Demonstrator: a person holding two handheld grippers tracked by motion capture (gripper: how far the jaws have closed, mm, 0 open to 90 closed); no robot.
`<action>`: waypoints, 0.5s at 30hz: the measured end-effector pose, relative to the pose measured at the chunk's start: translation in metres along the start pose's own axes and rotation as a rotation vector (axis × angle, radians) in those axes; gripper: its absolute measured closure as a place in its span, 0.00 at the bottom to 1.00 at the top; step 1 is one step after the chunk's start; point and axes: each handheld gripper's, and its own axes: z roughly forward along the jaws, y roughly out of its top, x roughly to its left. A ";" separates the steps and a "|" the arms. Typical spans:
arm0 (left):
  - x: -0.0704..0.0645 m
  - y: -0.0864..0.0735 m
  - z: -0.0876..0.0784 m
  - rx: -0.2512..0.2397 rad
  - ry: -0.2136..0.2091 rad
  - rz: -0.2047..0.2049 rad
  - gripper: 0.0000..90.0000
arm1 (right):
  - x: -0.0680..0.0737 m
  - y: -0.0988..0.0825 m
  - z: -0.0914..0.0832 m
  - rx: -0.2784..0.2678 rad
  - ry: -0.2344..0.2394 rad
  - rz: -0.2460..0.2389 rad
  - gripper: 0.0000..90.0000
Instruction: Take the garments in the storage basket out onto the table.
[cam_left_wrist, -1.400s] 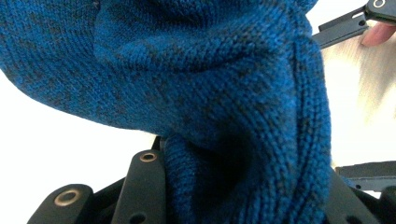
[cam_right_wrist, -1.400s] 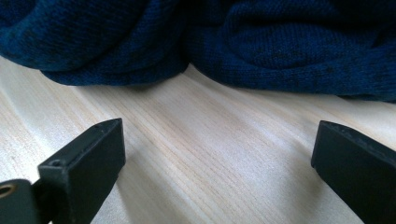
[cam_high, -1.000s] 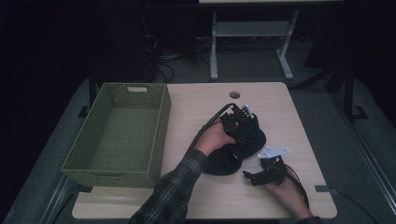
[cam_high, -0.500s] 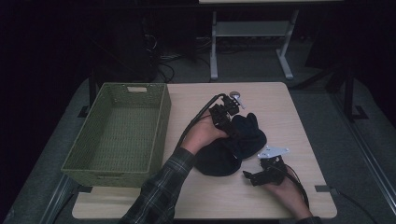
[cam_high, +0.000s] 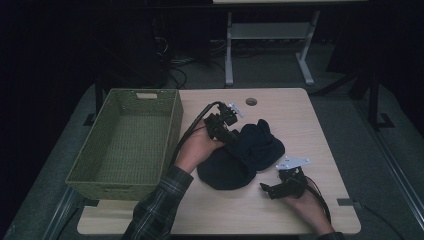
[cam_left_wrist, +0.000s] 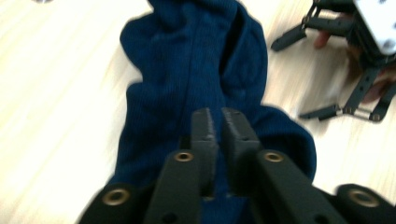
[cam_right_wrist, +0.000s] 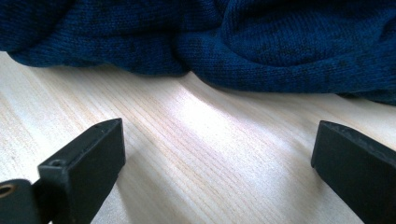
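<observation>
A dark blue knit cloth (cam_high: 250, 155) lies crumpled in the middle of the wooden table (cam_high: 305, 115). My left gripper (cam_high: 232, 137) is at the cloth's upper left edge. Its jaws have just closed, and in the left gripper view (cam_left_wrist: 218, 116) they stand almost together, with a ridge of the cloth (cam_left_wrist: 201, 60) running up between them. My right gripper (cam_high: 267, 190) rests low on the table near the cloth's front right edge. It is open (cam_right_wrist: 219, 135), with bare wood between its jaws and the cloth (cam_right_wrist: 280, 37) just beyond them.
A green woven basket (cam_high: 115, 187) with nothing in it stands along the table's left side, close to my left forearm. A round cable hole (cam_high: 251, 101) sits near the far edge. Beyond the table are a white metal stand (cam_high: 230, 55) and floor cables.
My left hand has moved up and to the left, from on top of the cloth to its left edge, and the cloth has been drawn out that way. My right gripper has stayed put.
</observation>
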 end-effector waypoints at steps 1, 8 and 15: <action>0.000 -0.004 0.000 0.002 0.006 -0.005 1.00 | 0.000 0.000 0.000 0.000 0.000 0.001 0.03; -0.006 -0.029 0.011 0.026 0.038 -0.037 1.00 | 0.000 0.000 0.000 0.000 0.000 0.000 0.03; -0.007 -0.055 0.039 0.079 0.010 -0.067 1.00 | 0.000 0.000 0.000 0.000 0.000 0.000 0.03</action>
